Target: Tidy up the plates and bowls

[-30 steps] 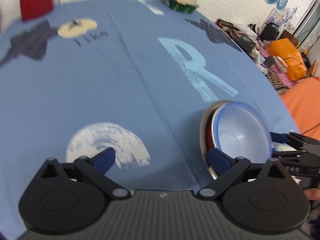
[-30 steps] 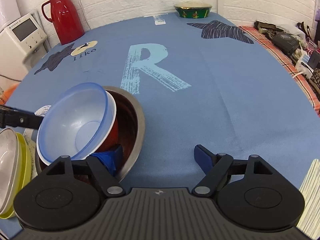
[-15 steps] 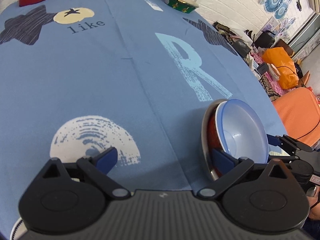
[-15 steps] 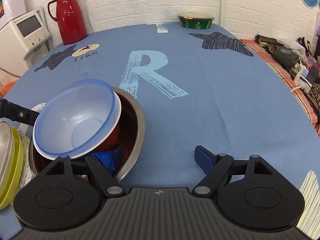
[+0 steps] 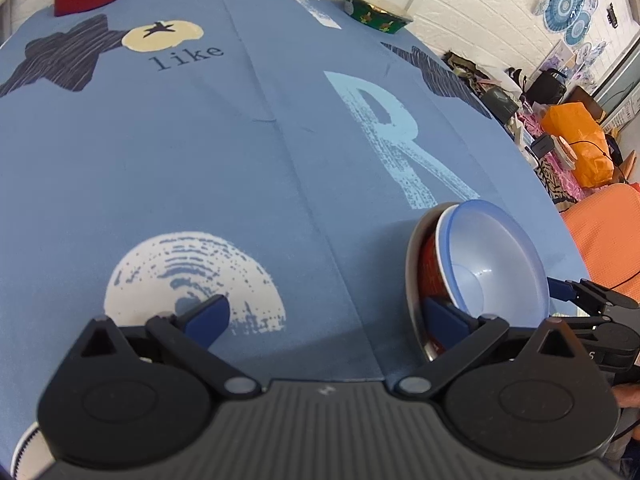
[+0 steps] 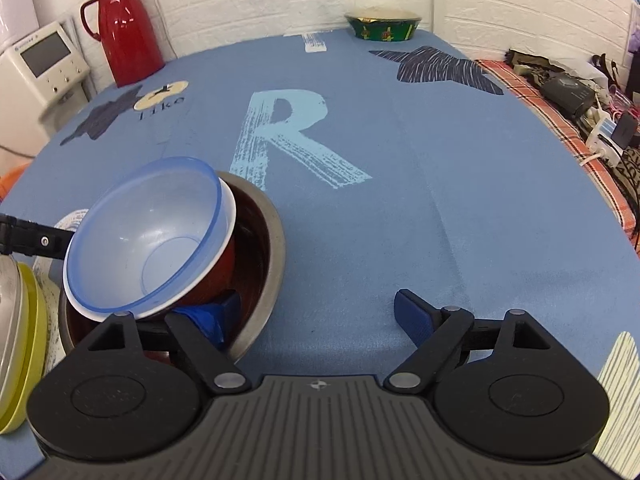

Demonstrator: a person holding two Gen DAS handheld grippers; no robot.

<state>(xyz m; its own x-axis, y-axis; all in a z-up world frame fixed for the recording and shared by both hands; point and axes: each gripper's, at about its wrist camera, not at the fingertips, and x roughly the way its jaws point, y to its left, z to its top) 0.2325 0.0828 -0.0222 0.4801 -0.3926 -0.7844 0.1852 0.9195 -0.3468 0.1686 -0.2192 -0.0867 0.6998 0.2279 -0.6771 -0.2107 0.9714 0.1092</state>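
A tilted translucent blue bowl (image 6: 160, 236) sits in a red bowl (image 6: 218, 272), both nested in a steel bowl (image 6: 276, 256) near the table's front edge. My right gripper (image 6: 314, 314) is open. Its left finger lies inside the steel bowl under the red one, and its right finger is outside over the cloth. In the left wrist view the same blue bowl (image 5: 496, 260) and steel bowl (image 5: 412, 264) are at the right. My left gripper (image 5: 324, 316) is open, with its right fingertip at the steel bowl's near rim. A finger of it shows at the left of the right wrist view.
Yellow plates (image 6: 24, 340) are stacked left of the bowls. A green bowl (image 6: 384, 26), a red thermos (image 6: 124, 28) and a white appliance (image 6: 44, 64) stand at the far edge. The blue tablecloth (image 5: 240, 160) stretches ahead. Clutter (image 6: 580, 92) lies beyond the right edge.
Both cameras have shifted a little, and the left view has steadied from its blur. The bowl stack keeps its tilt in the steel bowl. Both grippers stay open.
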